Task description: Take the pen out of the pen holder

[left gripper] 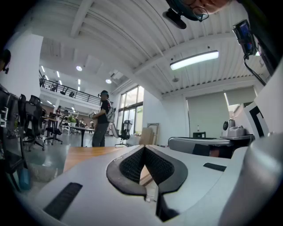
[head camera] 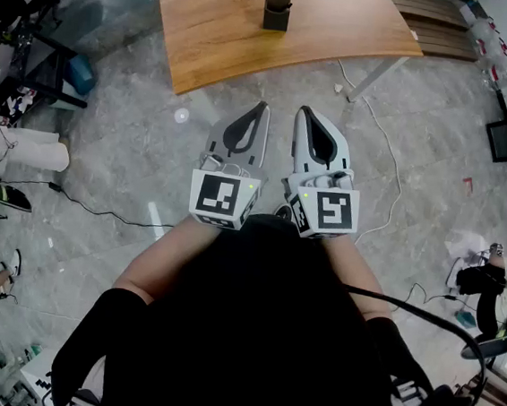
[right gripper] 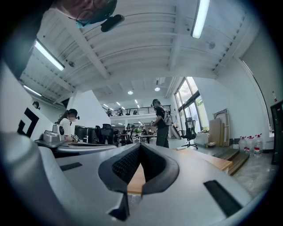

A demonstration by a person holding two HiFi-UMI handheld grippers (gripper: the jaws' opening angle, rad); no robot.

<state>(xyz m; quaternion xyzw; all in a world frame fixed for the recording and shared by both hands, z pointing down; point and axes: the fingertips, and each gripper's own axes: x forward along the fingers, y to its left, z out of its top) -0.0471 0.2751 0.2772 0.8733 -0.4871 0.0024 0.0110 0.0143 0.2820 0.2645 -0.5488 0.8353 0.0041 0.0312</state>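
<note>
The black pen holder [head camera: 275, 11] is standing on the wooden surface [head camera: 217, 32], well apart from both grippers; the pen in it is too small to tell. The left hand-held gripper [head camera: 262, 108] and the right hand-held gripper [head camera: 303, 113] are hovering side by side over the grey floor [head camera: 116, 138], each with jaws closed together, gripping nothing.

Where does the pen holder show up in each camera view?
Head view: top centre, the pen holder stands on the wooden table.
Left gripper view: not in it.
Right gripper view: not in it.
Shared landmark: the wooden table, in all three.
</note>
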